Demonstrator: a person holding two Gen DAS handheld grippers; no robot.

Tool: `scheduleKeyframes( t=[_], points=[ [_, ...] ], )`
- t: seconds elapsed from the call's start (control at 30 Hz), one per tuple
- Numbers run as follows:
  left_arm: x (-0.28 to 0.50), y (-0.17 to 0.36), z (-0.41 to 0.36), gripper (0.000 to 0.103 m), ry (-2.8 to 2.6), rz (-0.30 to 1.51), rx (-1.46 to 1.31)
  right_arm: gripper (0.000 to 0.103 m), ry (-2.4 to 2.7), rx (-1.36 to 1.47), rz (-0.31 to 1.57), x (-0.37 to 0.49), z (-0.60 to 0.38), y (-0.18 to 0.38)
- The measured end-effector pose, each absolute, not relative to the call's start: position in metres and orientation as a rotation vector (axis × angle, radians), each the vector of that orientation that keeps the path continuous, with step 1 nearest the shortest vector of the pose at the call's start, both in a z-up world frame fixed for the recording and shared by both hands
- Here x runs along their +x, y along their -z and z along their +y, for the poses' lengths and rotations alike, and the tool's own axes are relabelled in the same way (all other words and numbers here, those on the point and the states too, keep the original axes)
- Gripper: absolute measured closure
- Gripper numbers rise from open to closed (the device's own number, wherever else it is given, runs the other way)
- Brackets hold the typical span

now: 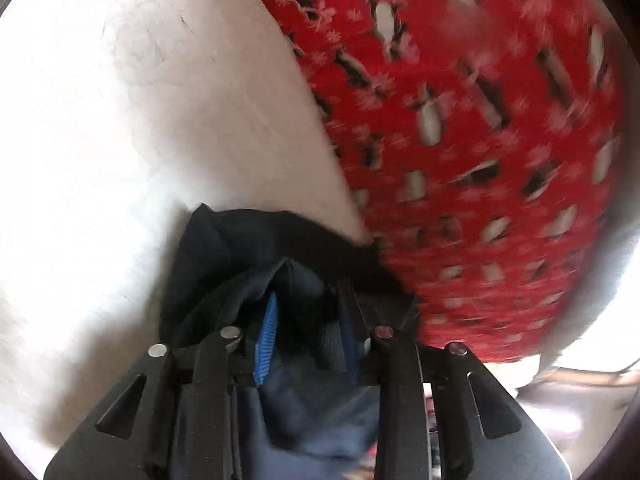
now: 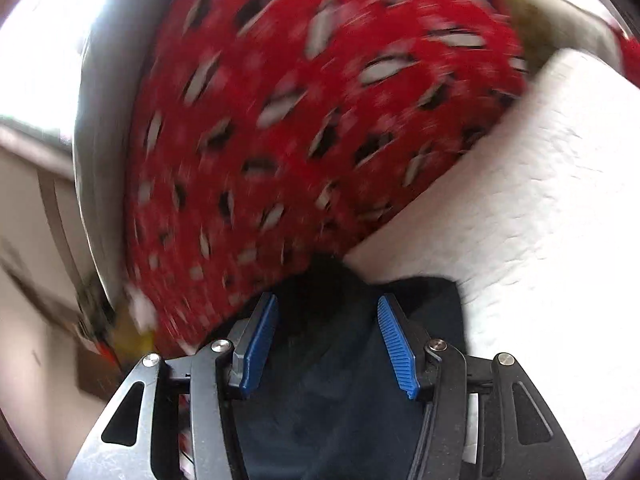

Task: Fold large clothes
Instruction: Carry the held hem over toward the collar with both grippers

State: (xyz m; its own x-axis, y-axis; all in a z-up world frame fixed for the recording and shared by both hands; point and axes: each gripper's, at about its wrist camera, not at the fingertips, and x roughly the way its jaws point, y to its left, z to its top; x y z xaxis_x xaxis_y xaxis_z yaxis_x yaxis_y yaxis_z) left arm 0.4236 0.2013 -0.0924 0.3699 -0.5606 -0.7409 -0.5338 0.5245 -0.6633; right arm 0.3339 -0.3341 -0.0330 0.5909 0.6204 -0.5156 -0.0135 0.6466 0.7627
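Note:
A dark navy garment lies bunched on a white surface. My left gripper sits down in its folds. The jaws stand a little apart, the left blue pad shows bare, and loose cloth lies between the fingers without being pinched. In the right wrist view the same dark garment lies under and between the fingers of my right gripper. Its jaws are wide apart and both blue pads are bare. A red patterned cloth lies just beyond the garment, blurred.
The white textured surface runs along the right of the right wrist view. A grey rounded edge borders the red cloth on its left, with bright light and blurred furniture beyond it.

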Motion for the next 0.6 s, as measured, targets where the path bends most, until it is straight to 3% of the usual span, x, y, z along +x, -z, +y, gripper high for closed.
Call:
scheduleKeyframes(
  t=[0.3, 0.37, 0.4, 0.43, 0.5, 0.53, 0.57, 0.6],
  points=[
    [0.43, 0.031, 0.205, 0.077, 0.204, 1.067, -1.059, 0.047, -0.372, 0.473, 0.992, 0.356, -0.266, 0.047],
    [0.423, 0.027, 0.223, 0.064, 0.106, 0.999, -1.056, 0.046, -0.38, 0.447, 1.026, 0.358, -0.26, 0.053],
    [0.421, 0.031, 0.233, 0.05, 0.035, 1.002, -1.072, 0.046, -0.374, 0.406, 1.053, 0.36, -0.255, 0.059],
    [0.42, 0.036, 0.239, 0.048, 0.008, 1.018, -1.089, 0.047, -0.368, 0.371, 1.062, 0.361, -0.251, 0.061],
    [0.42, 0.045, 0.243, 0.048, 0.046, 1.062, -1.098, 0.054, -0.351, 0.263, 1.055, 0.36, -0.24, 0.06],
    [0.42, 0.045, 0.24, 0.048, 0.073, 1.084, -1.062, 0.076, -0.348, 0.212, 1.044, 0.358, -0.237, 0.058],
    [0.419, 0.043, 0.231, 0.048, 0.101, 1.104, -1.0, 0.091, -0.369, 0.184, 1.024, 0.357, -0.233, 0.053],
    [0.419, 0.041, 0.22, 0.048, 0.14, 1.124, -0.929, 0.097, -0.394, 0.21, 1.017, 0.357, -0.235, 0.05]
  ],
)
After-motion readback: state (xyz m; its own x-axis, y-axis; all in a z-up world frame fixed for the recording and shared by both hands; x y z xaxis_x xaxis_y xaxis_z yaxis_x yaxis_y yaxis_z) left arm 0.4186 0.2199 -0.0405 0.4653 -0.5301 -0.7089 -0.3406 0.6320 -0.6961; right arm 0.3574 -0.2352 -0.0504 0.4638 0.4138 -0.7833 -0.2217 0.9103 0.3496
